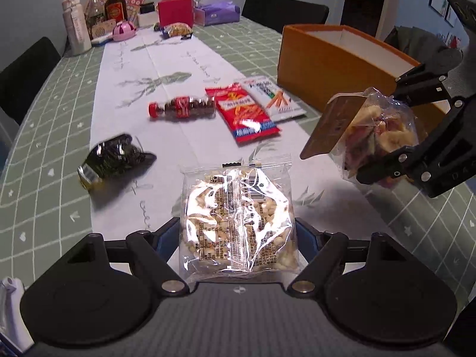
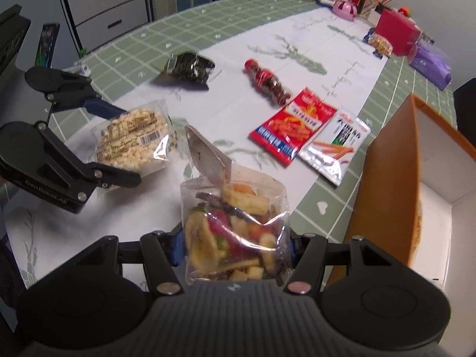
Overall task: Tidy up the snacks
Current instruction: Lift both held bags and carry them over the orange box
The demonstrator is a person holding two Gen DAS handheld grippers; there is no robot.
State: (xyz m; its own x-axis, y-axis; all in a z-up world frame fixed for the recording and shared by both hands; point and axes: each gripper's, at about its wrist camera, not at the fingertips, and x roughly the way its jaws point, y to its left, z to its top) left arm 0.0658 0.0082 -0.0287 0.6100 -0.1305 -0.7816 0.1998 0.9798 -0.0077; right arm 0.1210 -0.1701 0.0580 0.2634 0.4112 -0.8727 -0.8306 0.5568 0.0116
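Clear crinkled puffed-snack bag (image 1: 238, 217) pinched by left gripper (image 1: 238, 238).

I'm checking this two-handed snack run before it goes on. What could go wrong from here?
1. The right gripper clamps the crisp bag low down; its card header flops, so it may catch the orange box's wall.
2. The left gripper squeezes the slick puffed-snack bag, which could slip or get crushed.
3. Both loaded grippers sit close together, so they might collide near the box.
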